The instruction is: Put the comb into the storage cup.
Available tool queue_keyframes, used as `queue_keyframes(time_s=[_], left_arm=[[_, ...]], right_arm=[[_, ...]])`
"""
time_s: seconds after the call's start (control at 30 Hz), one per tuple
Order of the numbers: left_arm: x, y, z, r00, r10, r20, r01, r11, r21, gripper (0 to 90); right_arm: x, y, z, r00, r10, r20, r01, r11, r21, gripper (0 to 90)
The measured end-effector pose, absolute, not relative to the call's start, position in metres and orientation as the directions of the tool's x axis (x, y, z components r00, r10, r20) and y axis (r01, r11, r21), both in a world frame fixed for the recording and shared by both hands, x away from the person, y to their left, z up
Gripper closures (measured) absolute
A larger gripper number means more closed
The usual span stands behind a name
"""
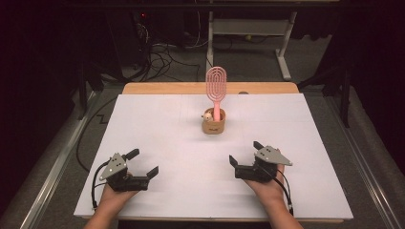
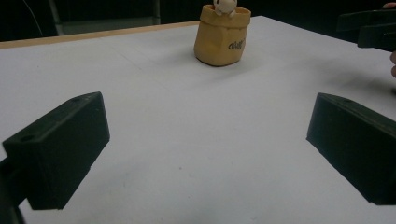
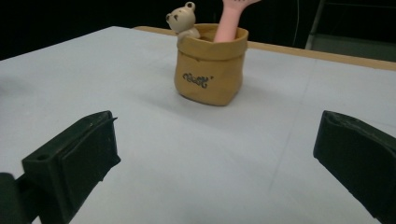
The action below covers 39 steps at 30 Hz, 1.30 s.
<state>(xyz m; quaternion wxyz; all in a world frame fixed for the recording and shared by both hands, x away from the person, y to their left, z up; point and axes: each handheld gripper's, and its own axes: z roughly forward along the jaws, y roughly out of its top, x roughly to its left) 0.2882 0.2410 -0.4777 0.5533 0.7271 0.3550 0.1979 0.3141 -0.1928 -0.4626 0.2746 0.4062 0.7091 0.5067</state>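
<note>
Two grippers low, jaws apart, left gripper [image 1: 142,163], right gripper [image 1: 245,153]

Pink brush [image 1: 216,89], tan pot [image 1: 213,125] w/ dark lettering, white table [image 1: 157,124].

A lab or test room — dark, with tangled cables [image 1: 162,59] on the floor, a metal frame [image 1: 248,28] behind the white-covered tabletop [image 1: 157,129].

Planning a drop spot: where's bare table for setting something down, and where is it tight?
Free: the white table left of the tan holder, right of it to the edge, and the strip between holder and both grippers. Tight: the holder itself, with the pink brush and bear figure, and beside the left gripper and right gripper.
</note>
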Motion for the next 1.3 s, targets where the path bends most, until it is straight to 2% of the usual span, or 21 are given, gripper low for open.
queue_keyframes(time_s=[0.33,0.8,1.3], left_arm=[[0.288,0.243,-0.477,0.668,0.736,-0.107,0.297,-0.132,0.946,0.0],[0.288,0.243,-0.476,0.665,0.732,-0.145,0.313,-0.097,0.945,0.0],[0.286,0.241,-0.475,0.665,0.734,-0.135,0.311,-0.108,0.944,0.0]], right_arm=[[0.284,-0.232,-0.456,-0.480,0.876,0.040,0.270,0.105,0.957,0.3],[0.256,-0.278,-0.460,-0.430,0.903,0.027,0.251,0.091,0.964,0.2],[0.264,-0.268,-0.459,-0.466,0.885,0.011,0.248,0.119,0.961,0.1]])
